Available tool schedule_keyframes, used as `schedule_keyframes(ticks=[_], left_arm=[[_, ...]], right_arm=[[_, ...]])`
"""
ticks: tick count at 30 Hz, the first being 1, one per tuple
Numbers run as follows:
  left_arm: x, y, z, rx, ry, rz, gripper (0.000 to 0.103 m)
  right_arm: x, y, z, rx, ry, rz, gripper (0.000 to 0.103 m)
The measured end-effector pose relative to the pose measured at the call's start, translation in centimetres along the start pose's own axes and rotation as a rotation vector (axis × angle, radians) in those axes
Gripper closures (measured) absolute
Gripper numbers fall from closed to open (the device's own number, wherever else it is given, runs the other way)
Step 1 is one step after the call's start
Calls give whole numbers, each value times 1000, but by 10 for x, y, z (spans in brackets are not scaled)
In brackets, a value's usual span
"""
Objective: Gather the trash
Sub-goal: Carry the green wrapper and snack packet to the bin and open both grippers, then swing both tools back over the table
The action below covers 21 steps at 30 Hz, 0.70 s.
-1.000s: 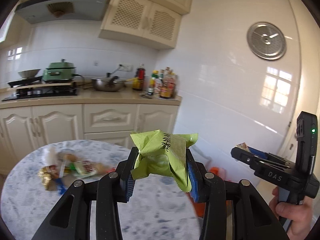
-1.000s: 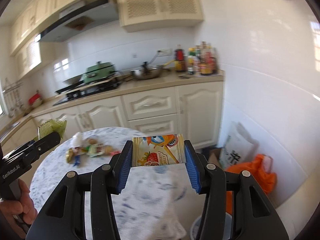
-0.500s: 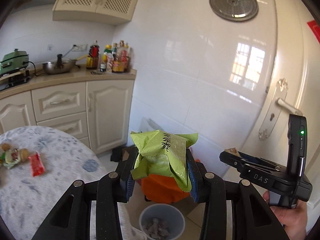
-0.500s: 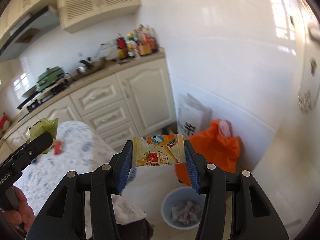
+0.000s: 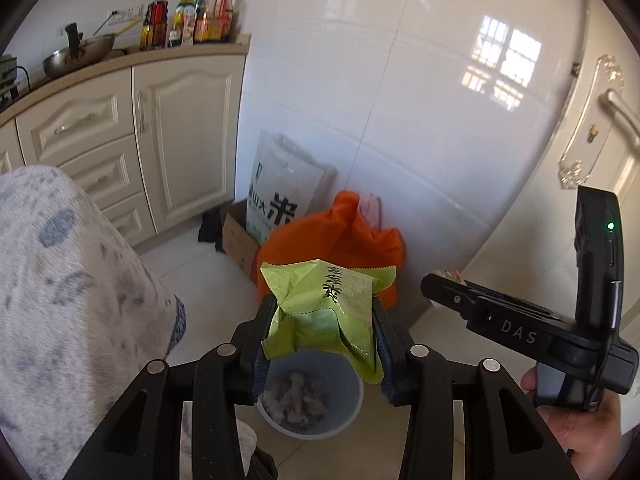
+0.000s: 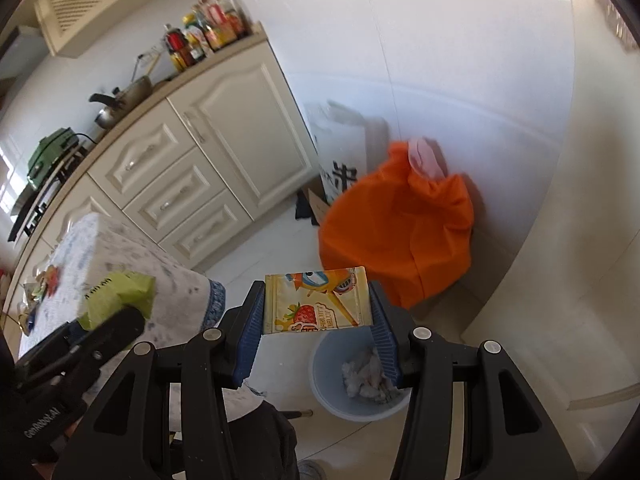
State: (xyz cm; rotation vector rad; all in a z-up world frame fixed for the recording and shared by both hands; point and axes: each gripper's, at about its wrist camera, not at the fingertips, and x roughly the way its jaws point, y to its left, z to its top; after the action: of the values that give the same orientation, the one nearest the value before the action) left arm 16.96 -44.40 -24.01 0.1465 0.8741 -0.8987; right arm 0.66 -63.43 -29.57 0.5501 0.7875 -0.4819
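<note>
My left gripper (image 5: pixel 320 334) is shut on a crumpled green wrapper (image 5: pixel 326 310) and holds it above a pale blue waste bin (image 5: pixel 312 396) on the floor, which holds crumpled paper. My right gripper (image 6: pixel 318 330) is shut on a yellow snack packet with a strawberry picture (image 6: pixel 318 304), just left of and above the same bin (image 6: pixel 358 380). The right gripper also shows in the left wrist view (image 5: pixel 516 320), and the left gripper with its green wrapper (image 6: pixel 116 300) shows in the right wrist view.
An orange bag (image 5: pixel 340 240) and a white rice sack (image 5: pixel 280 196) stand against the tiled wall behind the bin. The round table with its patterned cloth (image 5: pixel 60 280) is at the left, with more wrappers (image 6: pixel 42 284) on it. Cream cabinets (image 6: pixel 224 140) are behind.
Both grippers have swung right, away from the table, and tilted down. The bin and orange bag have come into view below them. Both wrappers stay gripped.
</note>
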Motion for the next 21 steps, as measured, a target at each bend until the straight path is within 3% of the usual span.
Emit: schedule_keyframes(ticks=[7, 11, 14, 16, 18, 21], left_arm=[[66, -18, 18, 3, 108, 3, 61], [98, -21, 22, -6, 178, 12, 39], [111, -26, 28, 7, 190, 29, 27], [113, -28, 31, 14, 183, 48, 17], [113, -30, 32, 19, 173, 61, 9], [112, -34, 32, 26, 156, 93, 2]], right_arm=[[45, -18, -4, 42, 79, -2, 52], [66, -30, -10, 88, 120, -2, 48], [75, -42, -14, 131, 140, -9, 23], [76, -46, -16, 146, 145, -15, 18], [74, -50, -18, 158, 140, -27, 4], [66, -54, -18, 173, 129, -56, 0]])
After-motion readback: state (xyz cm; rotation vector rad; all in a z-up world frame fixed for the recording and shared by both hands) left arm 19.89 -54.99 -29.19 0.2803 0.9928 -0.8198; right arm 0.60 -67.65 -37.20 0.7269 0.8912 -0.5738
